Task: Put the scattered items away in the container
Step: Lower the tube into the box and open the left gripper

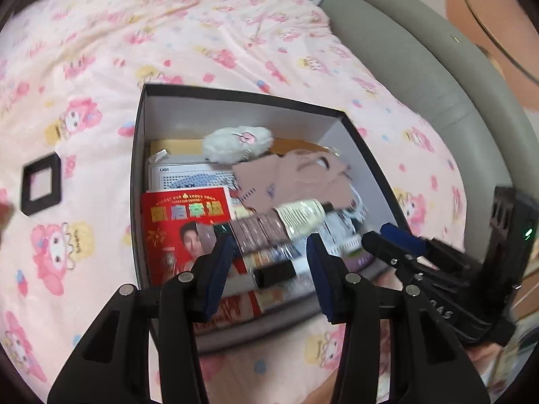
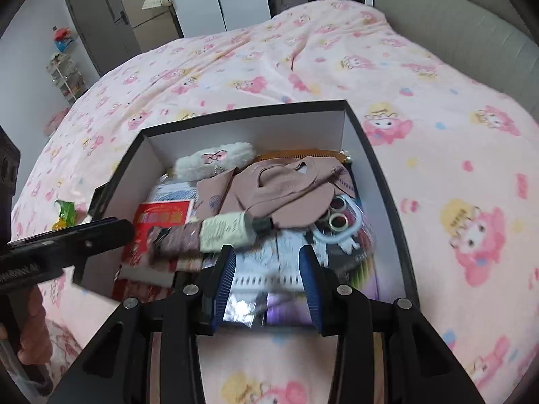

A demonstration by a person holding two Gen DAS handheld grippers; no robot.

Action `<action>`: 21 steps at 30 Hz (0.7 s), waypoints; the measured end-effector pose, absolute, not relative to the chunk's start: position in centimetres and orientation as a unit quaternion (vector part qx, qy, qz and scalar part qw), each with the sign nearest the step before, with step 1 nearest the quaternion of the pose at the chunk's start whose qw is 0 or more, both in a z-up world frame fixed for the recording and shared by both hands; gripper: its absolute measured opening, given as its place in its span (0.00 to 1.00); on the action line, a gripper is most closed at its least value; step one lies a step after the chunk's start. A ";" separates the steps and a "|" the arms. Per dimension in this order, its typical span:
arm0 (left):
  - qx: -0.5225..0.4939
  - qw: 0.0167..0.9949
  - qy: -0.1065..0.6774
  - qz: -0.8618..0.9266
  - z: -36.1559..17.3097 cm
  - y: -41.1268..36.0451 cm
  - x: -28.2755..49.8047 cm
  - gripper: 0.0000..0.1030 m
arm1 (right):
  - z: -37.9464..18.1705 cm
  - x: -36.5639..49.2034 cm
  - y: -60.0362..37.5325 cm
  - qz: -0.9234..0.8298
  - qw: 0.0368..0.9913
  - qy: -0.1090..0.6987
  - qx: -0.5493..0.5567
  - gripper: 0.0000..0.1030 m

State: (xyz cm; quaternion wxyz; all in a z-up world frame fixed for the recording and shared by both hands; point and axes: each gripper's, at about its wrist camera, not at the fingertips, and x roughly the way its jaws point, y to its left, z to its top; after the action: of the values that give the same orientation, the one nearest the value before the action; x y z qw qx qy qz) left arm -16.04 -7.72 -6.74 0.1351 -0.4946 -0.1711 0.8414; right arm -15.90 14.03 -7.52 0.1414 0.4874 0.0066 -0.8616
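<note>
Container: a black cardboard box with white inner walls [image 1: 363, 155] [image 2: 377, 181] is sitting open on a pink cartoon-print blanket [image 1: 101, 67] [image 2: 438, 134], already holding most of the items.
Contents: a fluffy white plush pouch [image 1: 235, 143] [image 2: 215, 161] is lying at the far end, a folded dusty-pink garment [image 1: 296, 175] [image 2: 286, 188] is spreading beside it, a red printed card [image 1: 182, 222] [image 2: 161, 215] is resting at the left, and a cream tube with a black cap [image 1: 299, 215] [image 2: 229, 227] is lying across the middle.
Left gripper [image 1: 269, 266] [image 2: 118, 229]: hovering over the near end of the box, jaws standing apart, nothing clamped between its blue pads [image 1: 219, 269].
Right gripper [image 2: 267, 282] [image 1: 394, 239]: hanging over the near right of the box, jaws parted, gripping nothing.
Strays: a small black square frame [image 1: 42, 185] is lying on the blanket left of the box; a green and yellow trinket [image 2: 65, 215] is sitting there too, outside the box.
</note>
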 end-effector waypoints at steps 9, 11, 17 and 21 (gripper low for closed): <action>-0.448 0.148 -0.136 0.871 -1.9 -6.3 -7.8 0.53 | -3.8 -8.9 12.4 -0.874 0.163 0.013 0.458 0.38; -0.446 0.147 -0.137 0.872 -1.5 -6.7 -6.2 0.54 | -3.1 -7.5 11.7 -0.875 0.169 0.020 0.453 0.38; -0.444 0.134 -0.145 0.874 -1.1 -8.6 -2.5 0.54 | -2.3 -4.1 8.4 -0.875 0.201 0.040 0.438 0.38; -0.451 0.125 -0.159 0.869 -1.2 -10.9 -1.4 0.54 | -2.0 -3.1 6.3 -0.871 0.219 0.053 0.436 0.38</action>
State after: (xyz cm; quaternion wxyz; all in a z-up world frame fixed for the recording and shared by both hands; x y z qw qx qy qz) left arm -1.40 -10.86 -1.17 0.1254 -0.4515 -0.1594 0.8689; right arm -3.10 6.34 -2.00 0.2194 0.4363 0.0534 -0.8710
